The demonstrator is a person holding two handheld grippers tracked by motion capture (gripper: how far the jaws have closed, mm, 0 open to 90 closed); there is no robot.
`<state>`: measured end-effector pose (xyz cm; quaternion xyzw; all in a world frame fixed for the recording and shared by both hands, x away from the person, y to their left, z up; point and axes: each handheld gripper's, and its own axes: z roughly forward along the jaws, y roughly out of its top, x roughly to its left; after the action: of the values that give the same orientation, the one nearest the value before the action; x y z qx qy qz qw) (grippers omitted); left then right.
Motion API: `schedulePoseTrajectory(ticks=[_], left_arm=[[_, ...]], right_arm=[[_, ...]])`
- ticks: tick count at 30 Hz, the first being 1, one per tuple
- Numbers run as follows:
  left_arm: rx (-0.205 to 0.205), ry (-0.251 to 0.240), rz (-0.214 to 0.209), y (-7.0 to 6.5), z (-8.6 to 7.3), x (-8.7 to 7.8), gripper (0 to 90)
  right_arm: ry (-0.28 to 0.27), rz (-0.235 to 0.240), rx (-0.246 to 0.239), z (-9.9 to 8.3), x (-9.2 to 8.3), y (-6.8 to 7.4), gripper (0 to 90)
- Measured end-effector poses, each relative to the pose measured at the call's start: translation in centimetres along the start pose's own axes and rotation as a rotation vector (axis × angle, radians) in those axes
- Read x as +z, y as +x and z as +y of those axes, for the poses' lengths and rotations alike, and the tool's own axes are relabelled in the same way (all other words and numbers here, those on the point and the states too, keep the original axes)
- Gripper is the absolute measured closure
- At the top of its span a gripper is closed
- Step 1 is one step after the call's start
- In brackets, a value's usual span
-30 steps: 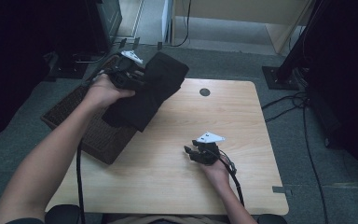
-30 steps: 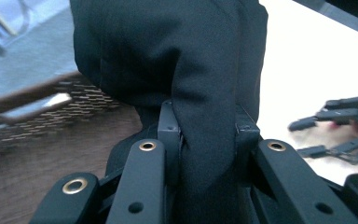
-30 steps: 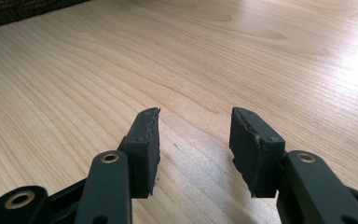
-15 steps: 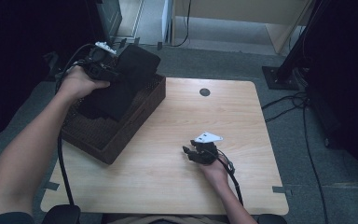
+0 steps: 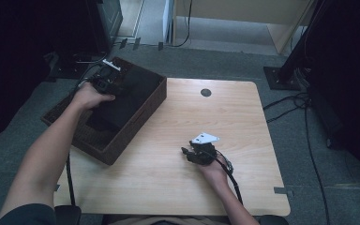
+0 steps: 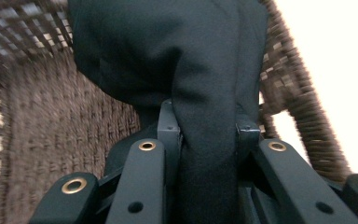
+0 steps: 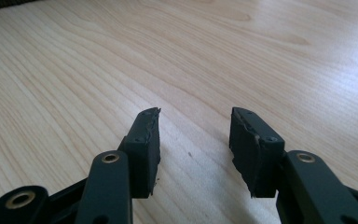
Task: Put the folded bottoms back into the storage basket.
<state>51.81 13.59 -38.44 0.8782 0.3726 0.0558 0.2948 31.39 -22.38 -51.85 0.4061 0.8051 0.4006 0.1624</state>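
Observation:
A folded black garment (image 5: pixel 124 101) lies down inside the brown wicker basket (image 5: pixel 136 123) at the table's left edge. My left gripper (image 5: pixel 108 85) is over the basket, shut on a fold of that black garment (image 6: pixel 205 79), which bunches between the two jaws (image 6: pixel 207 135). Wicker wall (image 6: pixel 46 102) surrounds the cloth in the left gripper view. My right gripper (image 5: pixel 187 152) rests low on the wooden table near the front centre, pointing left. Its jaws stand open with bare wood between the fingertips (image 7: pixel 193 123).
The wooden table (image 5: pixel 225 117) has a round dark cable hole (image 5: pixel 206 93) near its far edge. Cables (image 5: pixel 290 105) and a black stand base (image 5: pixel 281 77) lie on the grey floor to the right. The basket overhangs the table's left side.
My left hand carried the black garment leftward and down from above the basket into it. The right hand stayed put.

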Motion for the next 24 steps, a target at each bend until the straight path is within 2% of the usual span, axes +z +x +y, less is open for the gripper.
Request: schedulePoseTrajectory(ticks=[4, 5, 8, 10, 12, 15, 17, 20, 22, 24], left_arm=[[-0.035, 0.010, -0.003, 1.8, -0.5, 1.4, 72.1], [-0.036, 0.015, 0.005, 2.4, -0.7, 1.5, 71.9], [-0.075, 0.028, 0.029, 4.3, -1.5, 1.9, 71.1], [-0.097, 0.033, 0.043, 4.9, -2.1, 2.2, 70.0], [-0.103, 0.012, 0.071, 5.3, -2.8, 2.6, 67.8], [-0.166, -0.054, 0.113, 5.9, -3.3, 2.5, 59.9], [-0.182, -0.086, 0.138, 6.1, -3.2, 2.0, 54.3], [-0.163, -0.124, 0.182, 6.0, -3.0, 1.0, 49.0], [-0.152, -0.147, 0.184, 5.8, -2.6, 0.4, 50.0], [-0.154, -0.164, 0.170, 5.4, -2.1, -0.2, 53.0]], right_arm=[[0.003, -0.003, -0.006, 0.1, 0.0, 0.0, 53.5], [0.004, -0.003, -0.005, 0.1, 0.0, 0.0, 53.5], [0.007, 0.005, -0.005, 0.0, 0.0, 0.1, 53.3], [0.007, 0.007, -0.012, 0.0, 0.0, 0.3, 53.3], [0.006, 0.013, -0.016, 0.0, 0.0, 0.5, 53.4], [0.007, 0.018, -0.023, 0.0, 0.0, 0.8, 53.4], [0.005, 0.018, -0.024, -0.1, 0.1, 0.8, 53.2], [0.008, 0.017, -0.020, -0.3, 0.1, 0.8, 53.0], [0.010, 0.019, -0.024, -0.4, 0.0, 0.8, 53.0], [0.007, 0.016, -0.025, -0.4, -0.1, 0.7, 53.0]])
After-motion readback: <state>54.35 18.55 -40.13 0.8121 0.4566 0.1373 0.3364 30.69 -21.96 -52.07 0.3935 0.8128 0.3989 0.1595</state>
